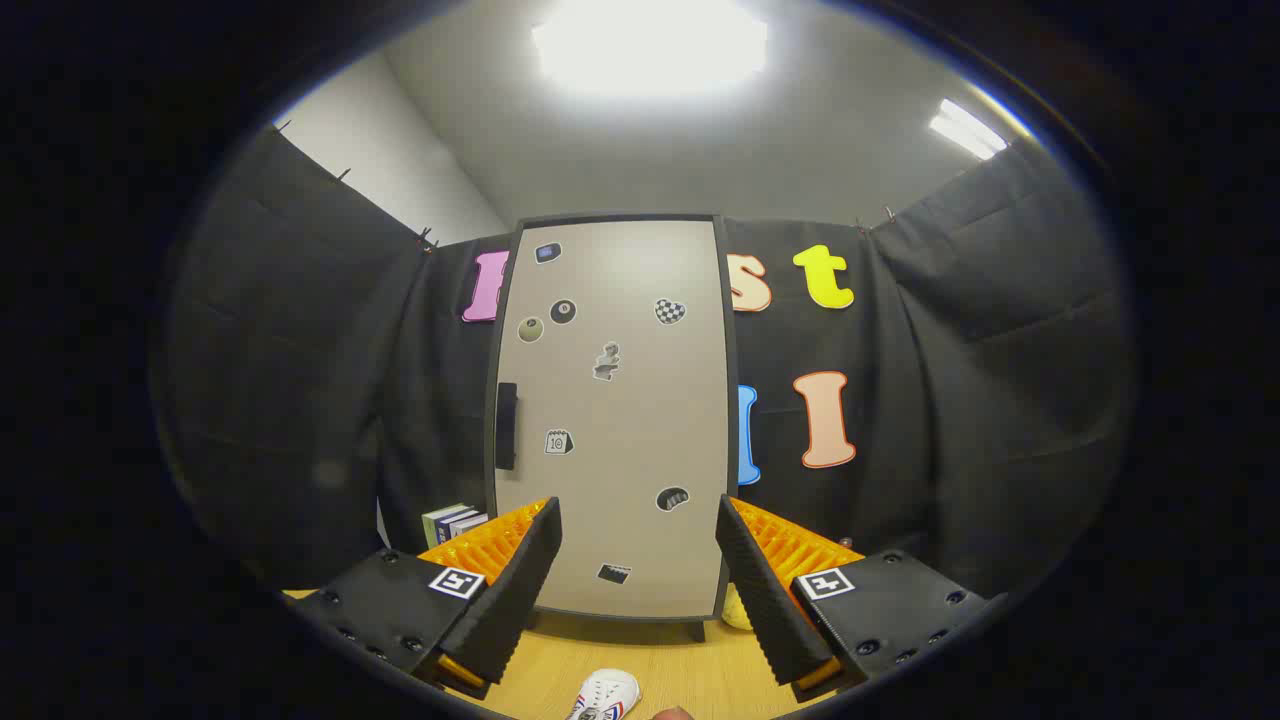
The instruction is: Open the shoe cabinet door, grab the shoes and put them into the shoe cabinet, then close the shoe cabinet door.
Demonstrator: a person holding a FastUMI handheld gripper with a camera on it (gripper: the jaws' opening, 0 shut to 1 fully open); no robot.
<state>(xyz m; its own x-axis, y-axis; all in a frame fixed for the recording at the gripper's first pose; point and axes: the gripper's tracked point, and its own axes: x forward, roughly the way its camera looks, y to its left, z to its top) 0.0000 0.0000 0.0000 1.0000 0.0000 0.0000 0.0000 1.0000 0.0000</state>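
**Claw spread before a closed shoe cabinet**

The surface (690, 672) is pale yellow wood with a fine grain, running under the claw and on to the foot of the cabinet. Black cloth hangs as the booth's wall on both sides and behind, pinned along its top edge, with a plain light-grey wall and ceiling above it. A broad ceiling light (650, 45) glares high above the claw, and a narrower strip light (966, 128) sits off to the right.

The shoe cabinet (615, 420) stands upright straight ahead of the claw, beyond the fingers and framed in the gap between them. Its door is shut: a flat beige panel in a dark frame, dotted with small stickers, with a dark bar handle (506, 426) on its left edge. A short dark foot shows under its bottom edge.

The claw (638, 590) has its fingers wide apart, with nothing between them.

A white shoe (606, 694) with red and blue trim lies on the surface below the claw, between the fingers and nearer than their tips. A few books (453, 522) stand beyond the left finger, beside the cabinet's lower left corner. A small pale yellow object (735, 608) rests just past the right finger at the cabinet's base; what it is cannot be told.
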